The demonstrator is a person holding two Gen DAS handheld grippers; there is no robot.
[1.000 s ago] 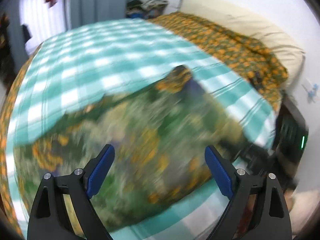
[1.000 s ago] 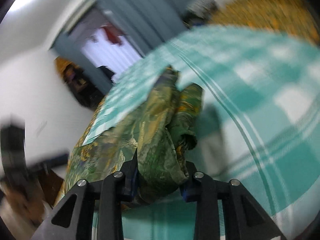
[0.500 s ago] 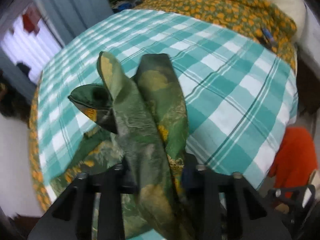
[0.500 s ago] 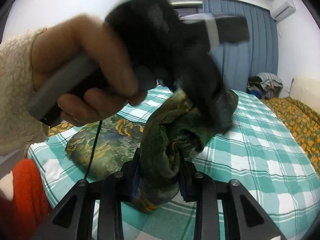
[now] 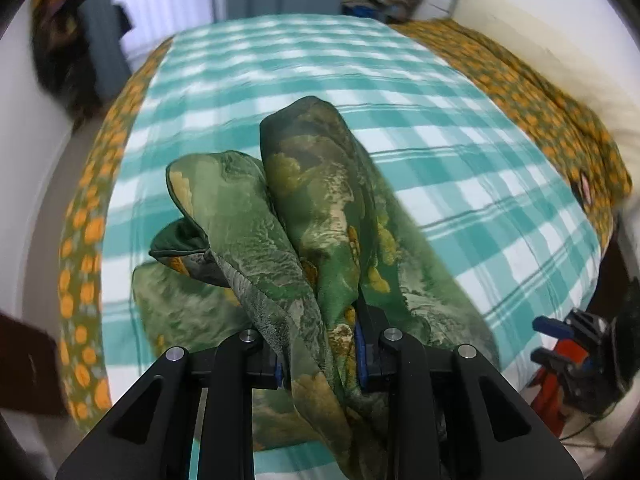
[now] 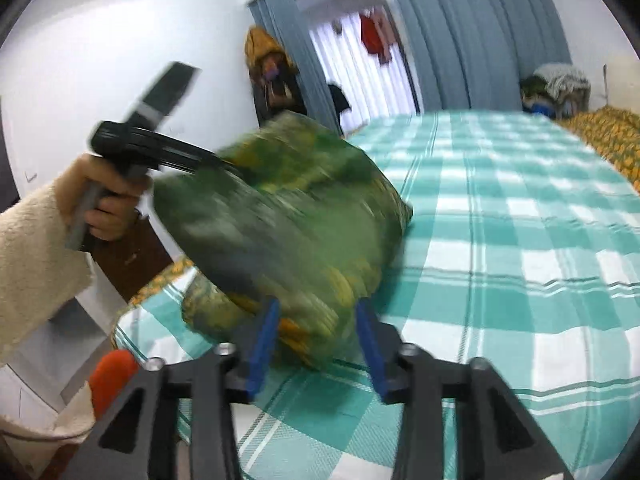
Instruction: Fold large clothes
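**Green cloth lifted off the checked bed**

The bed (image 5: 460,168) fills most of both views, covered by a teal-and-white checked sheet that looks smooth and flat. An orange-flowered quilt (image 5: 552,120) runs along its right edge in the left wrist view, with the same print hanging down the left side. Blue-grey curtains (image 6: 472,32) stand at the top of the right wrist view beside a bright window, and a heap of clothes (image 6: 556,84) sits at the upper right by the white wall.

The garment (image 5: 320,216) is a thin, glossy green fabric printed with yellow and pale patches, bunched into soft rounded folds. The left gripper (image 5: 320,360) is clamped narrowly on a gathered bunch of it at the lower middle of its frame; a second ago its jaws stood wide over the cloth, and they have just been closing onto it. The right gripper (image 6: 316,340) has its blue pads set slightly apart, with blurred fabric between them; I cannot tell whether they press on it. Its jaws have just been opening a little, where before they pinched the cloth tight. At the left of the right wrist view, a hand (image 6: 108,200) in a cream fleece sleeve (image 6: 32,256) grips the other tool's handle.
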